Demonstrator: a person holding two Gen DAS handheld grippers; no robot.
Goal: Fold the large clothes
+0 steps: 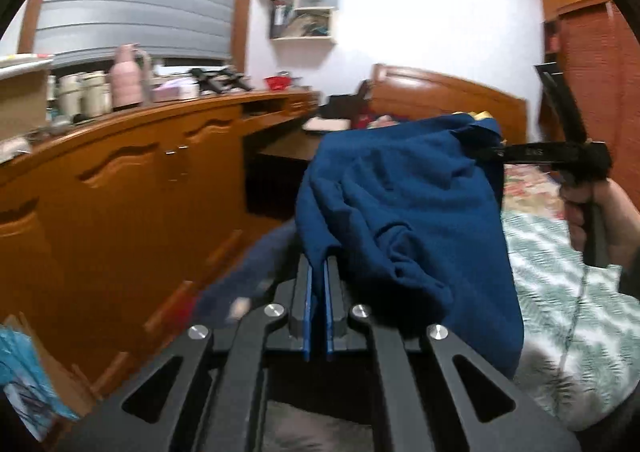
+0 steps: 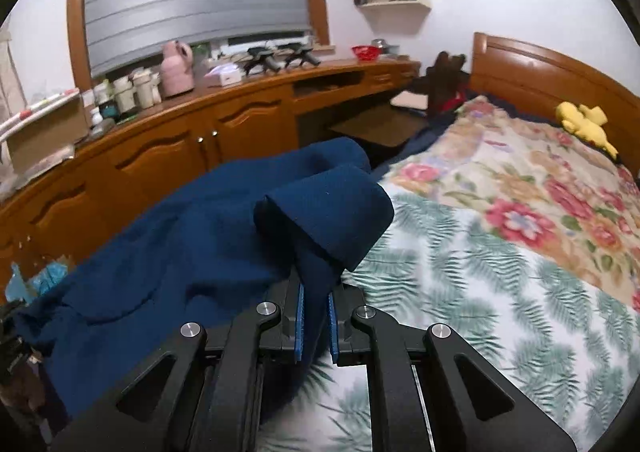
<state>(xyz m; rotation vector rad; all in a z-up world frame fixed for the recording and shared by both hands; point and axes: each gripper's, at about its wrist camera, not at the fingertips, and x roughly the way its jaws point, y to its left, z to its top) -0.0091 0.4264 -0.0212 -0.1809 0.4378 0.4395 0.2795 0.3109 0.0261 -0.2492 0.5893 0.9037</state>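
A large dark blue garment (image 1: 404, 212) hangs in the air between both grippers above the bed. My left gripper (image 1: 319, 272) is shut on one edge of it. In the left wrist view the right gripper (image 1: 486, 152) is at the far right, pinching the garment's far top corner, held in a hand. In the right wrist view my right gripper (image 2: 316, 296) is shut on a thick fold of the blue garment (image 2: 192, 236), which drapes to the left and rolls over the fingertips.
A bed (image 2: 500, 272) with a leaf-print sheet and floral blanket lies right. A yellow plush toy (image 2: 586, 124) sits by the wooden headboard (image 2: 552, 72). A long wooden cabinet (image 1: 120, 180) with bottles and clutter runs along the left. A cardboard box (image 1: 36, 372) stands lower left.
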